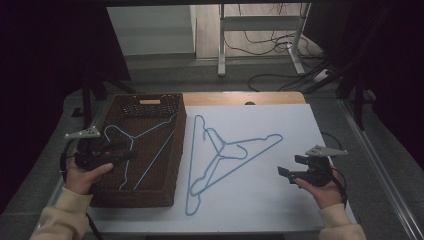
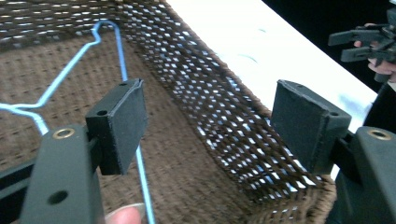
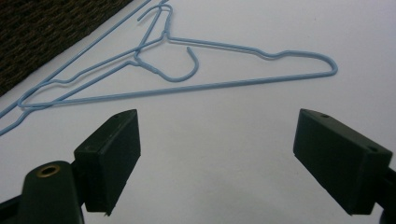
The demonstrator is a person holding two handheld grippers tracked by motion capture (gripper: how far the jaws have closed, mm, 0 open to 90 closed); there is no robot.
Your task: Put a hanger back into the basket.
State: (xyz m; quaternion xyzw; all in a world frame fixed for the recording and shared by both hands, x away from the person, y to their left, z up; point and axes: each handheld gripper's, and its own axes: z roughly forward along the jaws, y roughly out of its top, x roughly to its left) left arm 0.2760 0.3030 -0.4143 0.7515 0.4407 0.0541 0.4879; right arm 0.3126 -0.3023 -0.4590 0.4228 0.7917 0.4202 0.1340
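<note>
**Hanger Transfer: One Stowed, Two Outstanding**

On the white table top, work appears to consist of moving blue wire hangers into the brown woven basket at the left. One hanger in the basket lies flat on its floor, hook toward the near-left corner; this portion is judged complete.

Hangers on the table remain just right of the basket, overlapping each other with hooks and shoulders crossed near the middle. Two can be made out, though the tangle makes the count less than certain. Neither is touched by a gripper. Judgement: roughly one third done, two transfers left.

Left gripper hangs over the basket's left part, jaws spread and empty; in the left gripper view the stowed hanger's wire passes behind the left jaw pad, and contact cannot be confirmed.

Right gripper is held above bare table, well apart from the pile on its right side, jaws spread wide with nothing between them.

Count: hangers, three in all (one in, two out); baskets, one; grippers, two.
</note>
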